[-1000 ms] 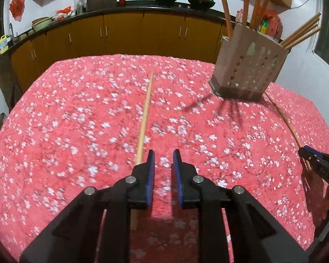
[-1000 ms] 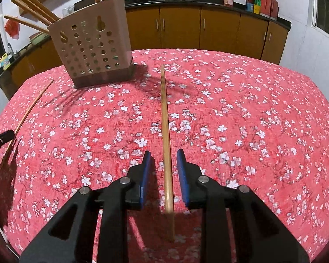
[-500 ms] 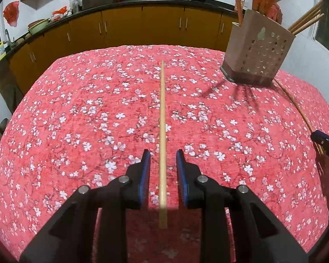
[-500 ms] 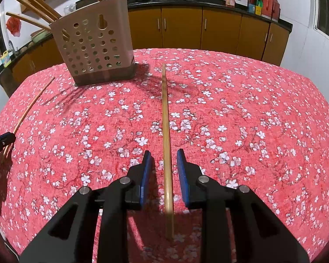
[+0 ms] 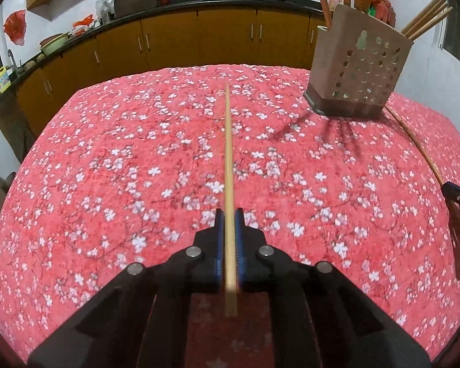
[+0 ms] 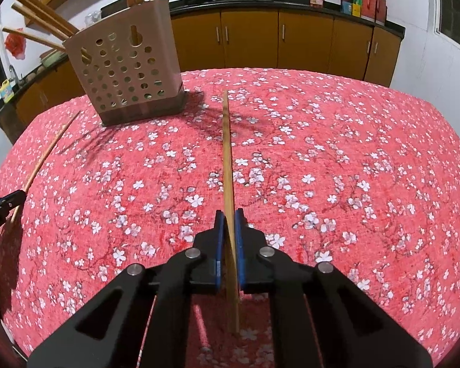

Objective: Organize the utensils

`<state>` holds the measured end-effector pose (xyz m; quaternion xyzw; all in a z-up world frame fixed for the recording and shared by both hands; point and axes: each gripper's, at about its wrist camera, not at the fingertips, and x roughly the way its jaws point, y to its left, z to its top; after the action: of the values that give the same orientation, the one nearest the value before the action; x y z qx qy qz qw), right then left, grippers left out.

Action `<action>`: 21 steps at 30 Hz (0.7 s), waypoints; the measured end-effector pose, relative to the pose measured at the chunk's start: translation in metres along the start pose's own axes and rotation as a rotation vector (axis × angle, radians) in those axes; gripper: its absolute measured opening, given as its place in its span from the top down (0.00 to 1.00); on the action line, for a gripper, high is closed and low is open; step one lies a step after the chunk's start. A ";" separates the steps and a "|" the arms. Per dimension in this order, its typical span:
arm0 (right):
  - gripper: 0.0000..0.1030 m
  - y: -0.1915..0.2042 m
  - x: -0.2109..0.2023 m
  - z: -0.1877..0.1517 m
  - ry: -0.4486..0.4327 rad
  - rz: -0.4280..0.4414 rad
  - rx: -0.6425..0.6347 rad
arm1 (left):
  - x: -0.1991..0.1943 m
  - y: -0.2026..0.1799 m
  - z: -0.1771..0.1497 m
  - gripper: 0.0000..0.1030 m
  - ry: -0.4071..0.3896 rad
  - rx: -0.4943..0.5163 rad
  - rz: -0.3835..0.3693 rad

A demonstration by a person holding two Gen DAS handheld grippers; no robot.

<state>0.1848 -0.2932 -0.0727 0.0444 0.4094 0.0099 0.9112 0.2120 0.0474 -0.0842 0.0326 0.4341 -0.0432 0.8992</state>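
— Right, what are your left tongs [image 5: 229,214] doing?

— They are pinching a pale wooden chopstick [image 5: 229,165] between the blue pads [image 5: 219,239], squeezed in tight on its near part. The stick is running straight ahead from the tips, and its short near end is poking back past the pads over the red tablecloth with white blossoms [image 5: 107,159] that is covering the desk.

— And your right tongs [image 6: 229,214]?

— Same story: they are clamping a darker wooden chopstick [image 6: 227,153] near its back end, the stick pointing away across the cloth toward the cabinets.

— Where is the holder sitting?

— The beige perforated plastic utensil holder [image 6: 128,79] is standing on the far part of the desk, ahead and to the left in your right view, ahead and to the right in your left view. Several wooden chopsticks [image 6: 36,24] are leaning out of its top.

— Are you seeing each tool from the other camera?

— Yes, each one is peeking in at the frame edge, gripping its stick beside the holder. Whether either stick is touching the cloth, you cannot tell from these views.
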 end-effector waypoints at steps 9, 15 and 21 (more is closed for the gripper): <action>0.93 0.000 -0.007 0.007 -0.031 0.002 0.014 | -0.001 0.000 0.005 0.92 -0.001 -0.016 -0.014; 0.93 -0.001 -0.033 0.019 -0.114 0.000 0.008 | -0.025 0.003 0.012 0.92 -0.052 -0.031 -0.030; 0.93 -0.001 -0.054 0.027 -0.188 0.004 0.013 | -0.053 -0.003 0.022 0.92 -0.127 -0.028 -0.048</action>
<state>0.1690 -0.2994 -0.0144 0.0518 0.3220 0.0048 0.9453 0.1957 0.0448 -0.0292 0.0067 0.3772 -0.0608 0.9241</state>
